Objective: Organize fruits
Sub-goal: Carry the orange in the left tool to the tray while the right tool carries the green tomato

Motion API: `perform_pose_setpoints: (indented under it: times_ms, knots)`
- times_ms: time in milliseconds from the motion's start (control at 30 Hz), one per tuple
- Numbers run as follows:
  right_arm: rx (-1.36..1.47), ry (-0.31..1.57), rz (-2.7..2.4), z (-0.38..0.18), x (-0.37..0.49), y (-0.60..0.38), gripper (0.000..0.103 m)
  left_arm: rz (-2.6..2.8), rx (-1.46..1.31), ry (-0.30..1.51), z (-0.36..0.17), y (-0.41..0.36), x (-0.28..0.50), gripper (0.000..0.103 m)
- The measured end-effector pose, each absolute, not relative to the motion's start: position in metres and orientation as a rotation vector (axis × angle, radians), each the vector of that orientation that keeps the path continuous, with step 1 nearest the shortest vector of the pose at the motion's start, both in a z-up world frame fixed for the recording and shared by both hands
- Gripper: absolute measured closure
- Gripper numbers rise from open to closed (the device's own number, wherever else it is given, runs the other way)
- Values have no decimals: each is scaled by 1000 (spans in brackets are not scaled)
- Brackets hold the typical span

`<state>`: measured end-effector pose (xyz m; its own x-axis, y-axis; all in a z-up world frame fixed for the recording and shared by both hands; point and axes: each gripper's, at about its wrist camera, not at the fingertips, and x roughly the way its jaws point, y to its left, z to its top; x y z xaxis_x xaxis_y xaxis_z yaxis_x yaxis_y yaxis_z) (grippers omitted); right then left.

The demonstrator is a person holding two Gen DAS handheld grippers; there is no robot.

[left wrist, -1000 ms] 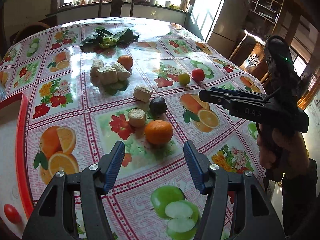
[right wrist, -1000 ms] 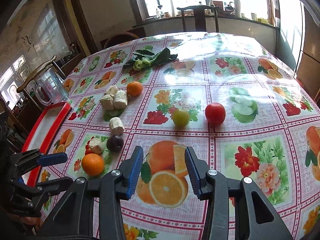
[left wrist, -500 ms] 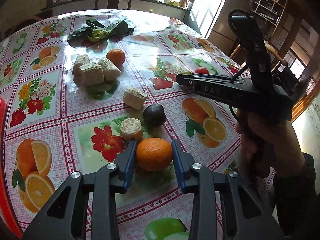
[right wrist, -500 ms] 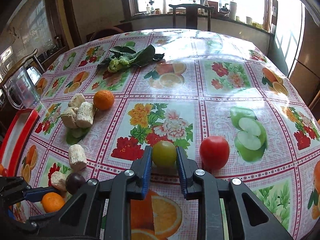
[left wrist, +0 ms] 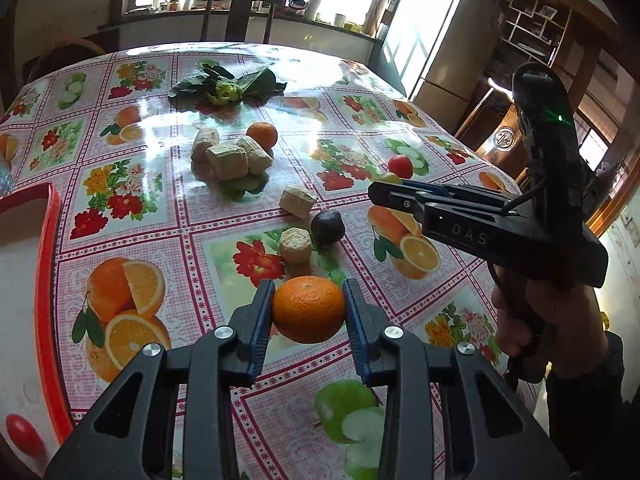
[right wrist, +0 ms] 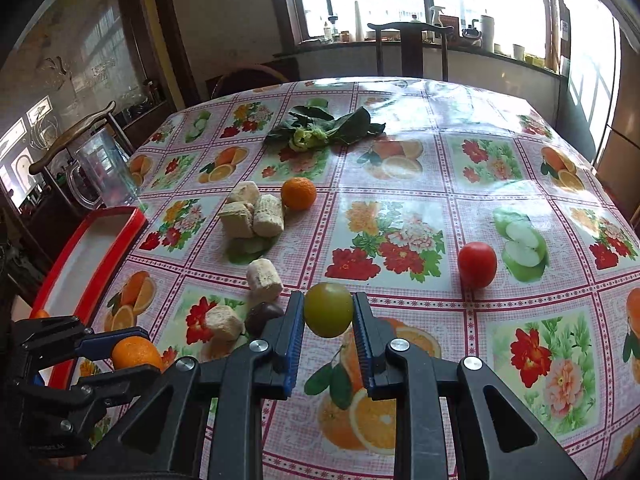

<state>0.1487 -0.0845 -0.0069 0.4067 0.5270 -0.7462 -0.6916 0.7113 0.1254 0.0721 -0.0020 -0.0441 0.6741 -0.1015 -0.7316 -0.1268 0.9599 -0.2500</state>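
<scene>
**Both grippers loaded, fruit clear of the cloth**

Your left gripper [left wrist: 308,312] is clamped on the orange [left wrist: 308,309], its blue pads tight against both sides, held above the worktop [left wrist: 160,216] near its front edge. Your right gripper [right wrist: 328,312] is pinched onto the green fruit [right wrist: 328,309]. Just beyond the orange sit a corn piece [left wrist: 295,243] and a dark fruit [left wrist: 327,227]. The red tomato [right wrist: 477,265] lies apart to the right, with bare cloth around it. The red tray [right wrist: 86,256] overhangs the left edge.
</scene>
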Motion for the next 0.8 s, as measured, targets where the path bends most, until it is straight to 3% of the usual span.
perform_pose_setpoints:
  times_ms: [800]
  knots:
    - [-273, 806, 989, 24, 58, -9, 79, 186, -346, 749, -24, 64, -15, 71]
